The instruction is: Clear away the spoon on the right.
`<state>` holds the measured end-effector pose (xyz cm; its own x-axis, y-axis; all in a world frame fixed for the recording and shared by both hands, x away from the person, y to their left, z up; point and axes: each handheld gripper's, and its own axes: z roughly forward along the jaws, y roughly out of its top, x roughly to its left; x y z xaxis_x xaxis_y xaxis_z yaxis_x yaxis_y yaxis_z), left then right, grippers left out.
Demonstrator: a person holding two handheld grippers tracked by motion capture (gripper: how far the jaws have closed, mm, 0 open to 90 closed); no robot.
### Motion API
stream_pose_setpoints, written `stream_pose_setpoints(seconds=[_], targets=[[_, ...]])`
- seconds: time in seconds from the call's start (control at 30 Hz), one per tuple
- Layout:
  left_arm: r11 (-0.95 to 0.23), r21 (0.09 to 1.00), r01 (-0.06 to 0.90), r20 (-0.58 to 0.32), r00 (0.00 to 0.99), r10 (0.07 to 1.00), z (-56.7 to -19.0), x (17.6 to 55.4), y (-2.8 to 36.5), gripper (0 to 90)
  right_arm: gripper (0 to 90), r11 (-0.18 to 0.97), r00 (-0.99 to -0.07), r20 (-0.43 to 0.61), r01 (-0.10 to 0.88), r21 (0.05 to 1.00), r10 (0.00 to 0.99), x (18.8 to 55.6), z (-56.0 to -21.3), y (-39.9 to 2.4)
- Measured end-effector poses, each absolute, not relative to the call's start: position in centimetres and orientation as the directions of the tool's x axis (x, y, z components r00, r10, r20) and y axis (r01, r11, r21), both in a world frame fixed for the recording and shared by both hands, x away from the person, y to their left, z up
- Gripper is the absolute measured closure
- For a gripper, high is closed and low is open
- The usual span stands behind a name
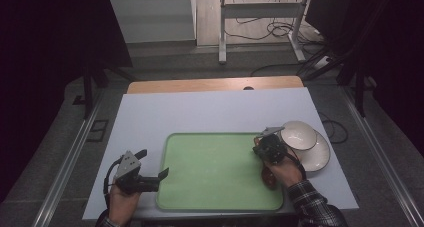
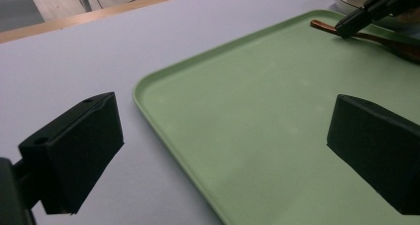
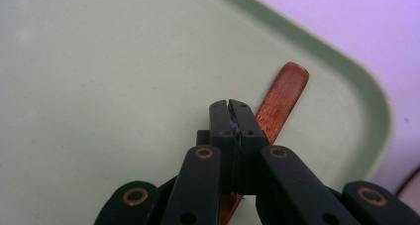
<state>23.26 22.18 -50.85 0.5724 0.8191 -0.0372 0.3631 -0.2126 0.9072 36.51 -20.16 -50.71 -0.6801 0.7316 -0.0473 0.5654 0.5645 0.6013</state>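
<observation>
So the right gripper (image 3: 231,106) has its jaws pinched flat together, no gap between them; the wooden spoon's (image 3: 283,97) handle pokes out from just behind the tips. Can't honestly say whether the jaws are clamping the handle or just sitting shut on top of it; the contact spot is hidden under the jaws themselves. From the left gripper view those same tips come down right at the handle near its far end; looks like touching, but I wouldn't swear to it.

The spoon lies in the green tray (image 1: 200,197), along its right side near the far right corner; reddish-brown, flat handle with a rounded end. My guess: light, stiff, a bit slick on that smooth tray, so it could skate or pivot if nudged from one end; grabbing the handle closer to the middle would balance it better than the very tip. Not fragile, I'd reckon.

The right hand (image 1: 282,169) reaches in from the bottom right, gripper angled forward and down over the tray's right edge; a white bowl (image 1: 298,134) sits on a white plate (image 1: 320,159) just beside it, off the tray.

The left gripper (image 1: 150,179) has its jaws spread wide, holding nothing; it's by the tray's left edge, pointing right across the tray, one jaw over the table (image 1: 210,112) and one over the tray.
</observation>
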Motion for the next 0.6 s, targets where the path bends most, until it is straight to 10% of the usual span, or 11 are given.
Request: stream_pose_setpoints(seconds=[0.6], targets=[[-0.205,0.903,0.377,-0.054,0.575,0.816,-50.8,23.3,22.2,0.9,90.0,0.537,-0.638,-0.048,0.603,0.590,0.769,37.0,-50.7,-21.4]])
